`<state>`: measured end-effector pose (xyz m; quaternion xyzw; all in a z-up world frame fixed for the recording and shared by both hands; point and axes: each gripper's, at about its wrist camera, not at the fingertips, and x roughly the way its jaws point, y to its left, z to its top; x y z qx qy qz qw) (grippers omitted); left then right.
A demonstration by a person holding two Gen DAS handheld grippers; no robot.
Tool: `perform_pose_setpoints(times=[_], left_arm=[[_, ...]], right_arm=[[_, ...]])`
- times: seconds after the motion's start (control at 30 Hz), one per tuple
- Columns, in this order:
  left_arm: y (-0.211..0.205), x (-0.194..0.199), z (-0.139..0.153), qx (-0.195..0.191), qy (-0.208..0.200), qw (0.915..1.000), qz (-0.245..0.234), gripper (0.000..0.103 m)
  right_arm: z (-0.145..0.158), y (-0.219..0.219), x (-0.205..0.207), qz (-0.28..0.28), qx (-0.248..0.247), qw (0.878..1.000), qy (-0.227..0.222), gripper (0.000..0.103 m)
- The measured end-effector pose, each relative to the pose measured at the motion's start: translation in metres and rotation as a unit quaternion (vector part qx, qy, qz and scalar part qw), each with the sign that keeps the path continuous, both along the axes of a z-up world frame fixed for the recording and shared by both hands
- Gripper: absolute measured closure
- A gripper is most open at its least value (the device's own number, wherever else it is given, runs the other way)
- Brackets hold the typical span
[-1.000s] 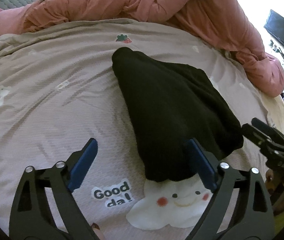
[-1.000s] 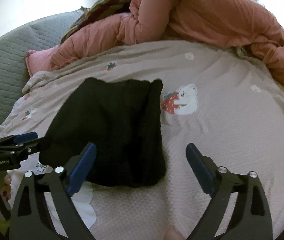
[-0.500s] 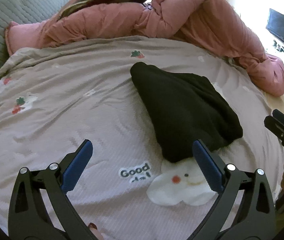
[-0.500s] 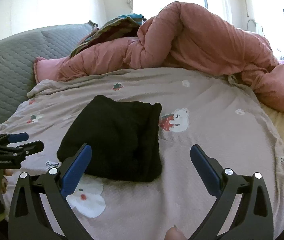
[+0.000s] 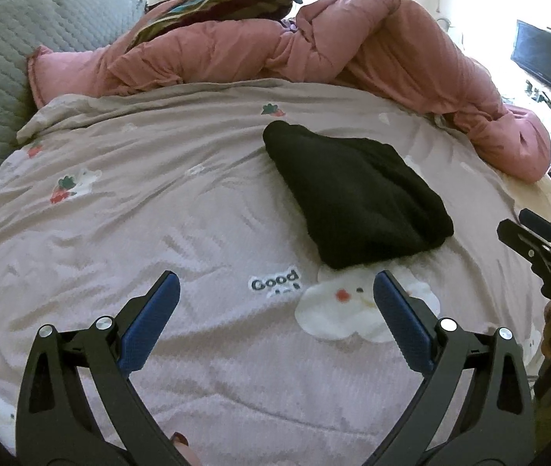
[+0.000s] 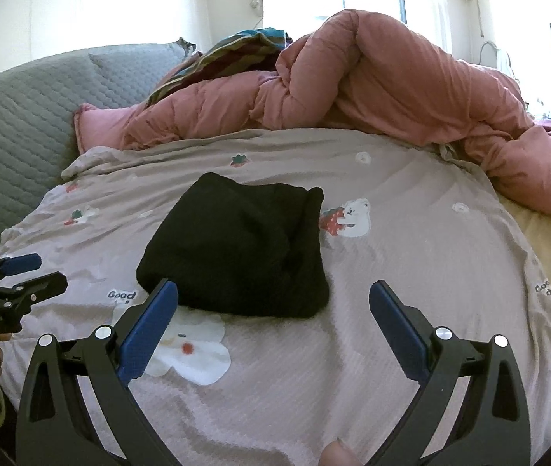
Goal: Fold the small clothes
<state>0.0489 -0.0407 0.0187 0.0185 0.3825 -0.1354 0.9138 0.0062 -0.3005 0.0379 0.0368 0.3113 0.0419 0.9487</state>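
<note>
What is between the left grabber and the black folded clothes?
Only bedcover: its "Good" patch and white cloud face lie between the open left gripper and the black garment, seen in the left wrist view.

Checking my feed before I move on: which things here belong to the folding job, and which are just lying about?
Job:
- folded black knit garment
- left gripper, open
- right gripper, open

Lying about:
- pink puffy quilt
- striped multicoloured cloth
- grey quilted headboard
- mauve cartoon-print bedspread
- black wall screen
</note>
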Motion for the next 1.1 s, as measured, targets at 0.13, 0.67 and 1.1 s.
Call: perform_pose_setpoints(times=[0.13,0.67,1.1], left_arm=[[0.002,-0.007,-0.005,0.004,0.007,1.0,0.001,0.01],[0.007,-0.02,-0.026,-0.007,0.018,0.9997,0.014,0.01],[0.009,-0.017,-0.036,0.0,0.026,0.9995,0.02,0.01]], right_arm=[[-0.002,0.005,-0.006,0.001,-0.002,1.0,0.001,0.005],[-0.018,0.024,-0.02,0.01,-0.009,1.0,0.012,0.005],[-0.04,0.034,-0.016,0.011,-0.011,0.999,0.041,0.005]])
